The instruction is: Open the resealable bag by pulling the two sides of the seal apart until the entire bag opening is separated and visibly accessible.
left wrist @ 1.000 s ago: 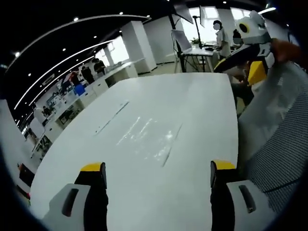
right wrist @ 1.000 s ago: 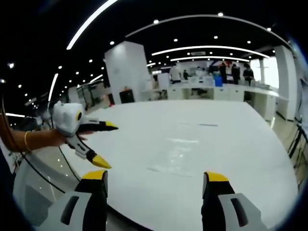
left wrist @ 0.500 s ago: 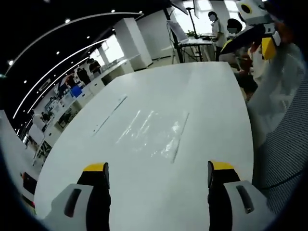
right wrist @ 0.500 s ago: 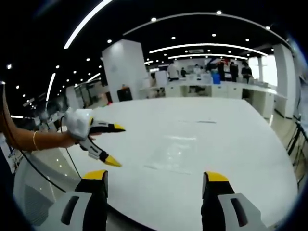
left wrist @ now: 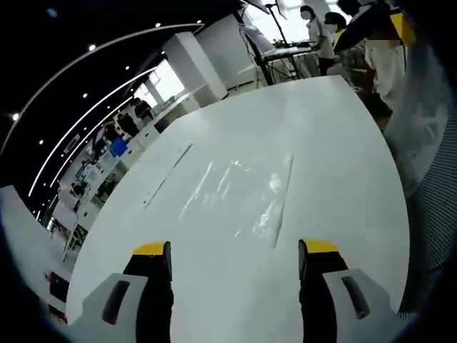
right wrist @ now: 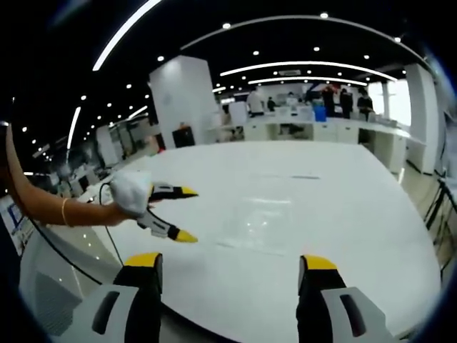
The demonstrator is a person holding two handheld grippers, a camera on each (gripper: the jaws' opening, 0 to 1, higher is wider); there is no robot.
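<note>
Left claw (left wrist: 232,250): jaws spread wide, nothing held; also seen in the right gripper view (right wrist: 187,213), carried in a hand (right wrist: 118,211) above the near edge of the bench.
Right claw (right wrist: 228,261): jaws spread wide, nothing gripped, held above the bench edge.
Bag (left wrist: 243,196): clear, lying flat on the white bench (left wrist: 321,128), ahead of both claws, touched by neither; seen faintly in the right gripper view (right wrist: 264,221).
Seal: cannot be told whether closed or parted.
Background: people (left wrist: 318,32) standing at desks past the far end.
</note>
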